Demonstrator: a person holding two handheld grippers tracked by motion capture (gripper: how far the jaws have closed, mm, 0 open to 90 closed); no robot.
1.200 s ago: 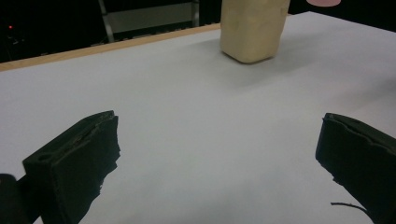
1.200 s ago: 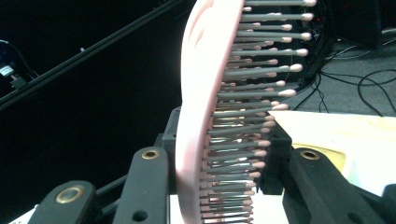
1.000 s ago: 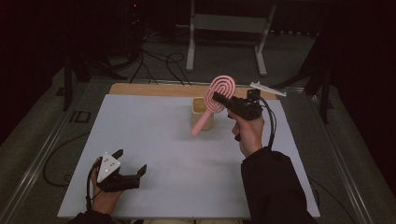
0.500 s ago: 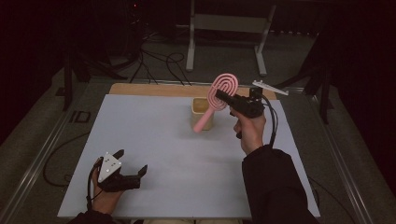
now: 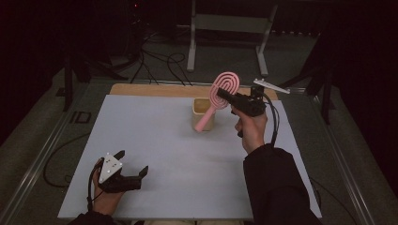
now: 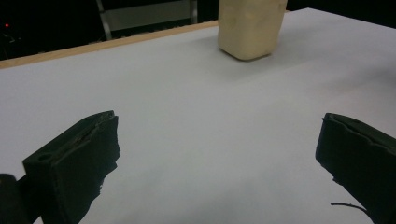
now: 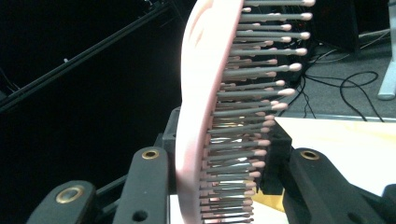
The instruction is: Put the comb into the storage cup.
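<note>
A pink hairbrush [image 5: 224, 86] hangs tilted above the back of the table, head up, its handle slanting down in front of a beige cup [image 5: 199, 115]. My right gripper [image 5: 220, 95] is shut on the brush's head; in the right gripper view both jaws press the brush [image 7: 205, 107] from either side, bristles pointing right. My left gripper [image 5: 133, 161] rests on the white tabletop [image 5: 164, 140] at the front left, open with nothing between its jaws. In the left gripper view the beige cup [image 6: 252, 25] stands far ahead of the left gripper [image 6: 217, 154].
A wooden strip [image 5: 155, 90] runs along the table's far edge. Beyond it stand a metal frame [image 5: 230, 23] and cables [image 5: 155, 61] on the dark floor. The person's dark sleeve [image 5: 277, 187] covers the front right of the table.
</note>
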